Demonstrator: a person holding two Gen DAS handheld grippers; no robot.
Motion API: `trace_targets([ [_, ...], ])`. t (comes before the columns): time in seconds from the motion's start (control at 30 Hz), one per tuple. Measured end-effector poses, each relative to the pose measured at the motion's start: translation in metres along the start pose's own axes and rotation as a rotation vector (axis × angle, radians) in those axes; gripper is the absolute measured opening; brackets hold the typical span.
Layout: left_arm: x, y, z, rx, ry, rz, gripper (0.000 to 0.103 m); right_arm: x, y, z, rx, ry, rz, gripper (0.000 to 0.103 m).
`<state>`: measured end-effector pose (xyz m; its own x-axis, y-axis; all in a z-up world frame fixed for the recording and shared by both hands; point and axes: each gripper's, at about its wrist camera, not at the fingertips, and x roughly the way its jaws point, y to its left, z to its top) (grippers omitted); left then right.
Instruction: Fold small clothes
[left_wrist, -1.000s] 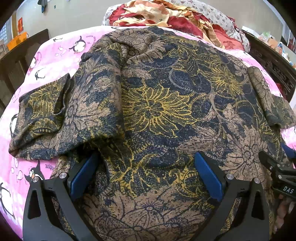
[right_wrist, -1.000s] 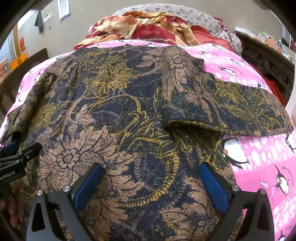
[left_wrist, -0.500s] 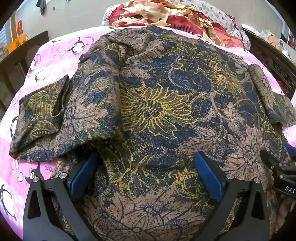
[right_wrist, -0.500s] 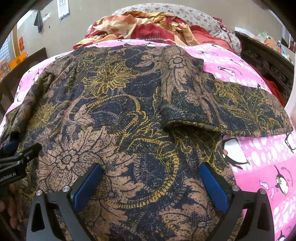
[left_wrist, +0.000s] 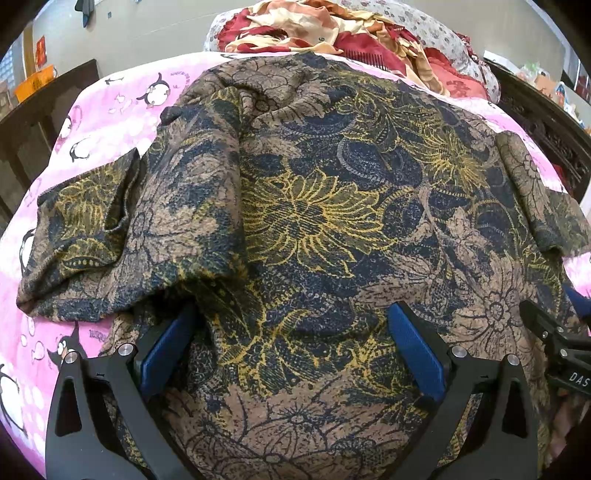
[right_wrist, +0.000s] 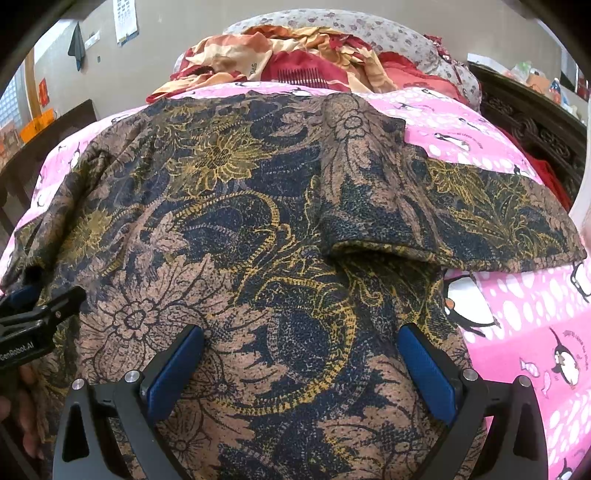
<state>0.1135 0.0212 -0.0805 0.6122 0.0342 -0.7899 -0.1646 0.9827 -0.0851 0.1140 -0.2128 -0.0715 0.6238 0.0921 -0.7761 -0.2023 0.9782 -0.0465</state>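
Note:
A brown, navy and yellow floral shirt (left_wrist: 314, 221) lies spread on a pink penguin-print bed cover (left_wrist: 92, 122). Its left sleeve (left_wrist: 81, 229) and right sleeve (right_wrist: 480, 221) lie flat beside the body. My left gripper (left_wrist: 291, 332) is open, its blue pads wide apart over the lower part of the shirt. My right gripper (right_wrist: 303, 354) is open too, over the shirt's lower right part (right_wrist: 295, 277). Each gripper shows at the edge of the other's view: the right one in the left wrist view (left_wrist: 557, 350), the left one in the right wrist view (right_wrist: 33, 325).
A heap of red and cream bedding (right_wrist: 314, 62) lies at the far end of the bed. Dark wooden bed frames stand at the right (right_wrist: 535, 125) and left (left_wrist: 44, 122). Bare pink cover (right_wrist: 535, 332) lies to the right of the shirt.
The view of the shirt has shifted only slightly. Both grippers stay open over the lower part of the shirt.

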Motion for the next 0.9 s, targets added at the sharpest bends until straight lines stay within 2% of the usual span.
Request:
trace_targets([
  [0.5, -0.003, 0.005, 0.000, -0.004, -0.014, -0.003, 0.103, -0.001, 0.000, -0.002, -0.004, -0.003, -0.005, 0.103],
  [0.67, -0.019, 0.007, -0.004, 0.003, -0.032, 0.037, 0.102, -0.001, 0.000, -0.002, -0.006, -0.003, -0.009, 0.103],
  [0.8, -0.063, 0.019, -0.002, 0.070, -0.172, 0.035, 0.103, -0.001, 0.000, -0.002, -0.007, -0.004, -0.009, 0.103],
  [0.87, -0.075, 0.038, 0.011, 0.094, -0.224, 0.062, 0.103, -0.001, 0.000, -0.002, -0.006, -0.005, -0.007, 0.103],
  [0.9, -0.078, 0.053, 0.021, 0.085, -0.244, 0.100, 0.103, -0.001, 0.001, -0.002, -0.008, -0.004, -0.010, 0.103],
])
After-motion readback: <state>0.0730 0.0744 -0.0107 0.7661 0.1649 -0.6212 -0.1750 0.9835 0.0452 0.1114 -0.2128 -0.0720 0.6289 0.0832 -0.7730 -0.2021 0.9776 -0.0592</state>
